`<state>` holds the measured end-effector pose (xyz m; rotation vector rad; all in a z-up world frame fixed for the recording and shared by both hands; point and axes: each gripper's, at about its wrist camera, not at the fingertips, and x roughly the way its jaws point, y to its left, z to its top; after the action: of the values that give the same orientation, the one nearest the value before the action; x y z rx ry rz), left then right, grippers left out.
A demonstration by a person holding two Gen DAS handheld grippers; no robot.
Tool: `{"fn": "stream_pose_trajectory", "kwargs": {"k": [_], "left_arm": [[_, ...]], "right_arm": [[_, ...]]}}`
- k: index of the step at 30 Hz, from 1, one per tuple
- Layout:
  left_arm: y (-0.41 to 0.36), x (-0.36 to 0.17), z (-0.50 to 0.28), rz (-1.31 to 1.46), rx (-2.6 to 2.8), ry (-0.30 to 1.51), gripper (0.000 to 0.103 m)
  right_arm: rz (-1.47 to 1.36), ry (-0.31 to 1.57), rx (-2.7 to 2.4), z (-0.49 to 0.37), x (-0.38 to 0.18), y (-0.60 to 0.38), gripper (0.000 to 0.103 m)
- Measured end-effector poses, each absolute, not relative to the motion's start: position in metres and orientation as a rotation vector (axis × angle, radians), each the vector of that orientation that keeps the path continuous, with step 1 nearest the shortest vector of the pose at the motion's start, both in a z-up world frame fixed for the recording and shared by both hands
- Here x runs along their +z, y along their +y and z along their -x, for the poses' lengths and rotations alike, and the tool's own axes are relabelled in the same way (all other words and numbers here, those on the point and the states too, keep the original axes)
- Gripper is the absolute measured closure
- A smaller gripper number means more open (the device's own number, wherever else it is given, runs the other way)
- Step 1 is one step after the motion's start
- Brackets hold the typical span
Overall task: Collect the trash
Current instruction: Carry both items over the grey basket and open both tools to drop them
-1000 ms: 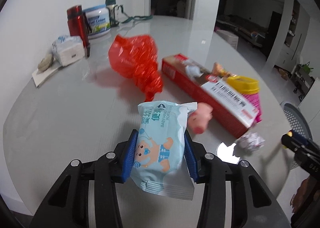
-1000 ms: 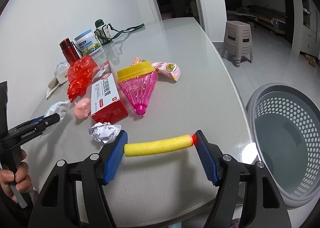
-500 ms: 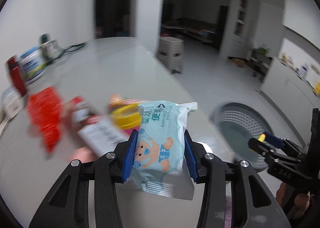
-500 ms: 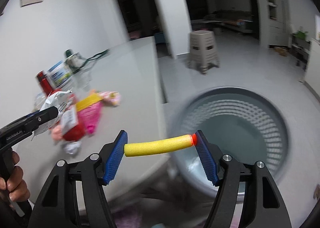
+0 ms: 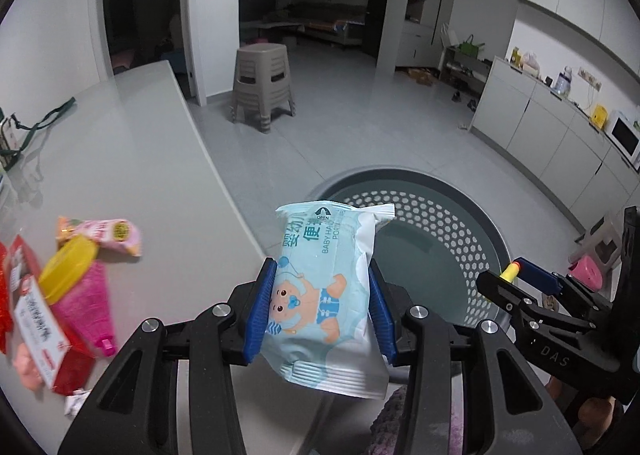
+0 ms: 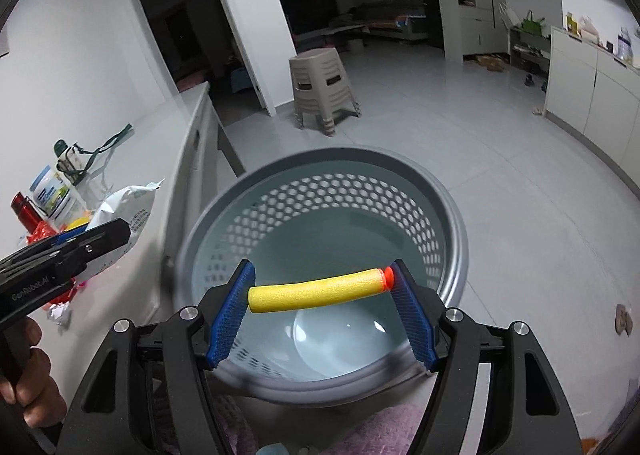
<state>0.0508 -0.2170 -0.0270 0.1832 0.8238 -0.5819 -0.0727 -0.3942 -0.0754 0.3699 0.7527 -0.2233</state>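
Trash: 1 wipes pack (image 5: 325, 291) in left tongs (image 5: 320, 311), 1 foam dart (image 6: 320, 290) in right tongs (image 6: 322, 313).

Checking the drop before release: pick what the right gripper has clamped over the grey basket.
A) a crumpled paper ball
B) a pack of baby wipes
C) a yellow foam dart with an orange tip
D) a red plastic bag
C: the right gripper is clamped end to end on the yellow foam dart, above the basket.
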Motion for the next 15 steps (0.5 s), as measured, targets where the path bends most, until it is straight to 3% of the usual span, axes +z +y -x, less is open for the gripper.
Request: {"fn": "stream_pose_trajectory", "kwargs": {"k": [15], "left_arm": [[-0.256,-0.054,-0.053,-0.236,-0.616,0.873,0.055]], "right_arm": [[-0.410,0.758,-0.231,0.056,-0.089,-0.411,0.036]]}}
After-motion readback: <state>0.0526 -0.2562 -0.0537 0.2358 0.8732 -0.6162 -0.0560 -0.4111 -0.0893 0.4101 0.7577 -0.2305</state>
